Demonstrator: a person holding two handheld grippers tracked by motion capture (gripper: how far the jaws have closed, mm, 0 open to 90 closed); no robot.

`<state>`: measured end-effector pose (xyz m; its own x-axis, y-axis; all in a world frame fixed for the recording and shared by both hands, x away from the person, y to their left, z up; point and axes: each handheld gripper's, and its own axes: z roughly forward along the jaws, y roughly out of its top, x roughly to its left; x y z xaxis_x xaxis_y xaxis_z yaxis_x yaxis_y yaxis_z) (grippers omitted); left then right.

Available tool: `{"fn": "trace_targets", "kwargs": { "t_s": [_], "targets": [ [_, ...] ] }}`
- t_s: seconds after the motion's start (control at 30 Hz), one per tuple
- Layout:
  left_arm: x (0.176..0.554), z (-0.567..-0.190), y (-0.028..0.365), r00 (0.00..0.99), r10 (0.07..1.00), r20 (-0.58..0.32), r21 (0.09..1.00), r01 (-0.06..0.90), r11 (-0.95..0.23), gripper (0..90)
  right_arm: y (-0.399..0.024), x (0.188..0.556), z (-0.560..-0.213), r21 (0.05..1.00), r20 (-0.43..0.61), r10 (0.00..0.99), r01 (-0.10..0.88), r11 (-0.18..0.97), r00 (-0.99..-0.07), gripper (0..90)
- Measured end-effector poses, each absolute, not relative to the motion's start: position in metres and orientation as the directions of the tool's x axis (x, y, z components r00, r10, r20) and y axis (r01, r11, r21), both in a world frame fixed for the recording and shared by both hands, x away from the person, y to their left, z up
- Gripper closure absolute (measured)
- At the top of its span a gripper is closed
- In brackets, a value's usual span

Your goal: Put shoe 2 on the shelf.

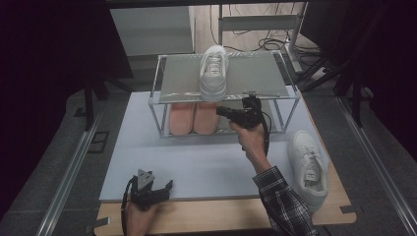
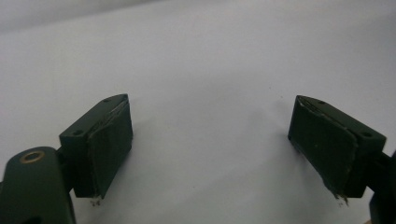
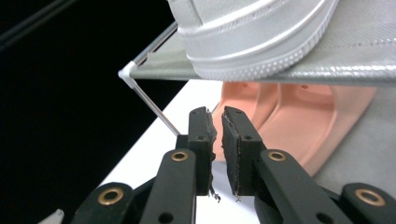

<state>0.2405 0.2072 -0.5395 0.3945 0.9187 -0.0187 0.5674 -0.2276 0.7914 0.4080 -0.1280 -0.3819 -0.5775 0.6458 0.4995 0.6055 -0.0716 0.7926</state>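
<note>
A white sneaker (image 1: pixel 213 73) stands on the top shelf of a small shoe rack (image 1: pixel 162 81) at the far edge of the tabletop (image 1: pixel 206 162), toe pointing toward the person and slightly over the front edge of the shelf. Its mate, a second white sneaker (image 1: pixel 309 167), lies near the right edge of the tabletop, sole down, well apart from the rack. A pair of pink slippers (image 1: pixel 194 118) sits on the lower shelf.

The right gripper (image 1: pixel 220 111) hangs just below the shelved sneaker's toe, its jaws nearly together with a thin gap and nothing between them. The left gripper (image 1: pixel 164 189) rests near the front left corner of the tabletop, jaws spread wide and empty.

The sneaker on the tabletop looks like the next thing to move. It should be light, with a stiff rubber sole and a softer upper that gives under pressure. The heel collar or the side wall by the laces offers the firmest hold; the smooth rounded toe would likely slip.
</note>
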Motion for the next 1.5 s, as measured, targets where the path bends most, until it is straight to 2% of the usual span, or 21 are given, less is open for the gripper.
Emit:
{"fn": "trace_targets", "kwargs": {
  "t_s": [0.33, 0.77, 1.3, 1.5],
  "targets": [
    [0.24, -0.539, 0.207, 0.394, 0.919, -0.018, 0.792, 0.567, -0.227, 13.8, -0.134, 0.394, -0.386, 0.808, 0.408, 0.685, 0.588, 0.036, -0.604, 70.6],
    [0.24, -0.54, 0.207, 0.394, 0.919, -0.02, 0.792, 0.567, -0.226, 13.8, -0.141, 0.377, -0.385, 0.826, 0.295, 0.71, 0.544, 0.147, -0.639, 49.2],
    [0.24, -0.54, 0.207, 0.394, 0.919, -0.019, 0.792, 0.567, -0.226, 13.8, -0.163, 0.364, -0.391, 0.802, 0.206, 0.762, 0.552, 0.228, -0.614, 38.6],
    [0.241, -0.539, 0.207, 0.396, 0.918, -0.017, 0.792, 0.566, -0.229, 13.8, -0.175, 0.358, -0.391, 0.798, 0.163, 0.775, 0.543, 0.26, -0.611, 38.9]
  ]
}}
